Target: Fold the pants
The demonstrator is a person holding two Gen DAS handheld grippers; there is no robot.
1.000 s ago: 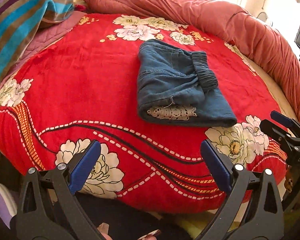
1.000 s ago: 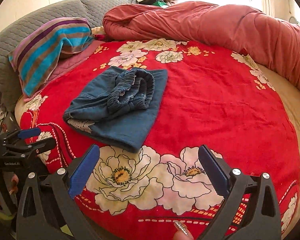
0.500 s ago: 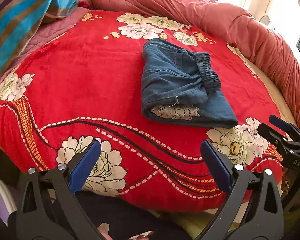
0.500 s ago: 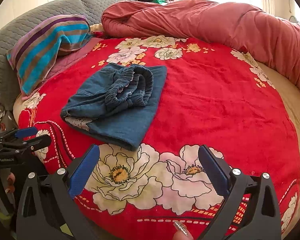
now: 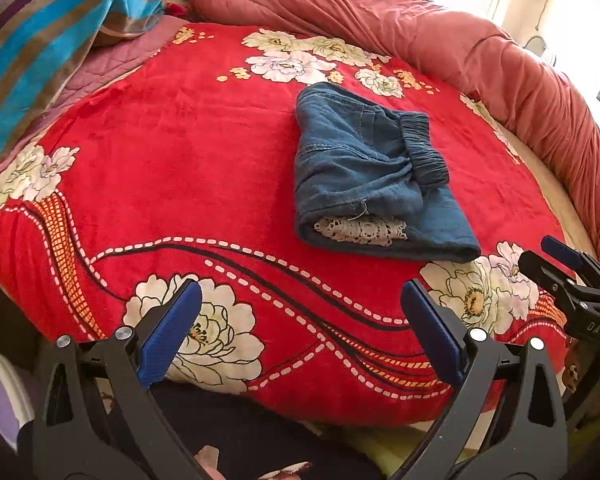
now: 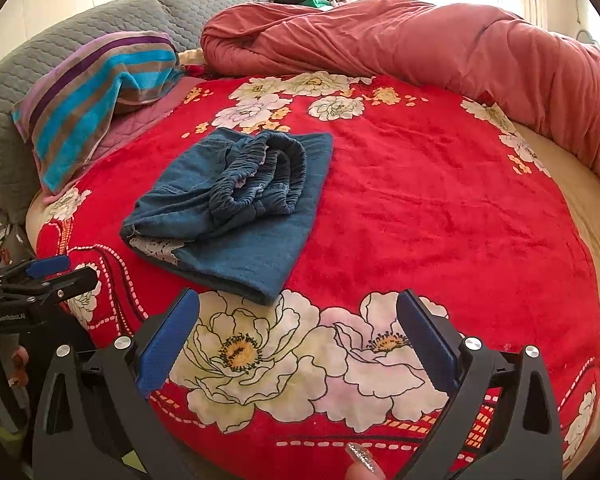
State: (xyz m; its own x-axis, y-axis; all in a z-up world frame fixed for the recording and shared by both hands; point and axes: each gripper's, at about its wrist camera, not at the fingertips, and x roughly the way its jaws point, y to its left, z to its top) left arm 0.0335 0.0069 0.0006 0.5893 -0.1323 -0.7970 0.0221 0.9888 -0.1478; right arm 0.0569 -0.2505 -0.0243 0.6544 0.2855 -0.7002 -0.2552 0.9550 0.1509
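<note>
Pants point(image 5: 374, 172) folded, unmoved on blanket point(image 5: 172, 152); both grippers' fingers point(image 5: 168, 330) point(image 6: 166, 340) still released.

Both cams sit behind their own fingers, looking forward and down over the near edge of the bed point(image 5: 148, 152). Left wrist view: left gripper point(image 5: 300, 300) low in frame, pants point(image 5: 364, 168) ahead and slightly right, not close; right gripper point(image 5: 556, 258) pokes in at the right edge. Right wrist view: right gripper point(image 6: 298, 312) low in frame, pants point(image 6: 236, 208) ahead-left, nearer; left gripper point(image 6: 62, 270) at the left edge. Shared: pants, bed point(image 6: 420, 200), striped pillow point(image 5: 48, 40) point(image 6: 92, 96), quilt point(image 5: 420, 28) point(image 6: 420, 40) at the far side.
</note>
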